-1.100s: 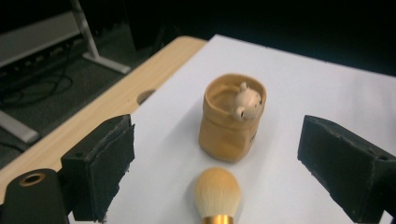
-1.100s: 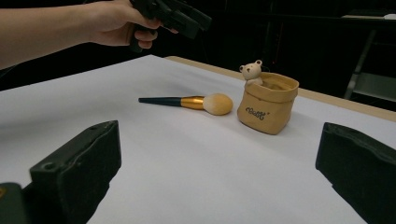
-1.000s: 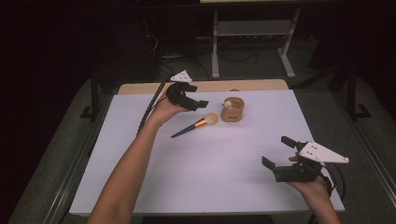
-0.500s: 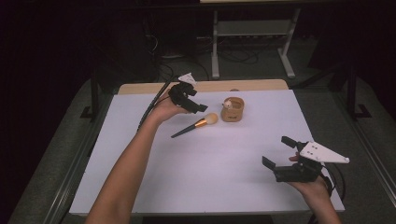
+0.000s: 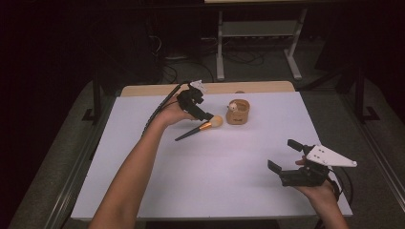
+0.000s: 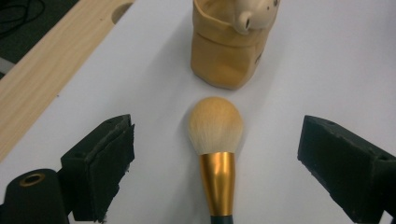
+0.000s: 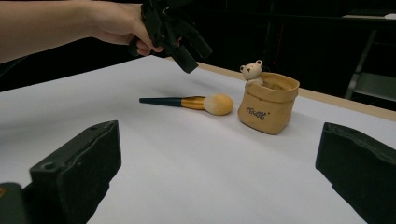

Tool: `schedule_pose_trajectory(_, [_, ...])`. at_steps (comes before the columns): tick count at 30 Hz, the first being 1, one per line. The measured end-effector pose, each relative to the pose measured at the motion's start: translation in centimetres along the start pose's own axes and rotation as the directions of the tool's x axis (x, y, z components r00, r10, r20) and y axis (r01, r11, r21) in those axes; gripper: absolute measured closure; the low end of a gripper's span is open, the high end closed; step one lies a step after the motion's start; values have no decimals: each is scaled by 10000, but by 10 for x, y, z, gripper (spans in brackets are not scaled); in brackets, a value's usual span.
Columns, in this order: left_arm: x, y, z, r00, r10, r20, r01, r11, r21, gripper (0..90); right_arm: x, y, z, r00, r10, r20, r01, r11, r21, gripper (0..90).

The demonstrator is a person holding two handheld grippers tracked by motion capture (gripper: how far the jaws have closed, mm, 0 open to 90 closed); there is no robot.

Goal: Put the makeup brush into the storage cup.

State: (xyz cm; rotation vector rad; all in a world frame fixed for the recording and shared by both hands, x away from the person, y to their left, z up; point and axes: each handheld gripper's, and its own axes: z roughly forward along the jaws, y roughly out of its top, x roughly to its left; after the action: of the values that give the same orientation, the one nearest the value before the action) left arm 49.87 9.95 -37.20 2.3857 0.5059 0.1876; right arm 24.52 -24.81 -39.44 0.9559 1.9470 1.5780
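Observation:
A makeup brush [image 5: 199, 129] with tan bristles, a gold ferrule and a dark handle lies flat on the white table [image 5: 215, 186]. Just right of its bristles stands a tan pouch [image 5: 238, 112] with a small bear on its rim. My left gripper [image 5: 204, 113] hovers open right over the brush, tilted downward. In the left gripper view the brush [image 6: 216, 140] lies between the wide-open jaws, and the pouch [image 6: 231, 44] stands beyond it. My right gripper [image 5: 284, 156] stands open and empty near the front right edge, facing the brush [image 7: 187, 101] and the pouch [image 7: 268, 108].
A bare wooden strip [image 5: 267, 87] runs along the table's far edge. Behind it, on the dark floor, stand a metal rack [image 5: 258, 28] and some cables. The white sheet stretches wide between the two grippers.
My left gripper has tipped downward and come lower over the brush. The brush, the pouch and my right gripper have stayed put.

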Motion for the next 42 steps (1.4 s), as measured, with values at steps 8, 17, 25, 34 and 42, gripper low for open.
schedule_pose_trajectory(8, [-3, 1, 11, 9993, 361, -94, -352, 9956, 867, 145, -1, 0, 0, 9999, -122, 7, 122, 9999, -85, 0])
schedule_pose_trajectory(17, [-1, 0, 21, 9998, 151, -154, -121, 9839, 1781, 212, -2, 0, 0, 9999, -146, 29, 146, 9998, -119, 0])
schedule_pose_trajectory(25, [1, -4, 31, 9999, -147, -27, 149, 9687, 2477, 253, -2, 0, 0, 9999, -153, 26, 154, 9998, -137, 0])
schedule_pose_trajectory(34, [1, -6, 40, 9990, -422, 146, 358, 9530, 3009, 358, -2, 1, -1, 9999, -149, 24, 149, 9998, -150, 0])
schedule_pose_trajectory(42, [3, -7, 42, 9969, -777, 97, 706, 9451, 3189, 422, -2, 1, -1, 9999, -107, 16, 107, 9998, -161, 0])
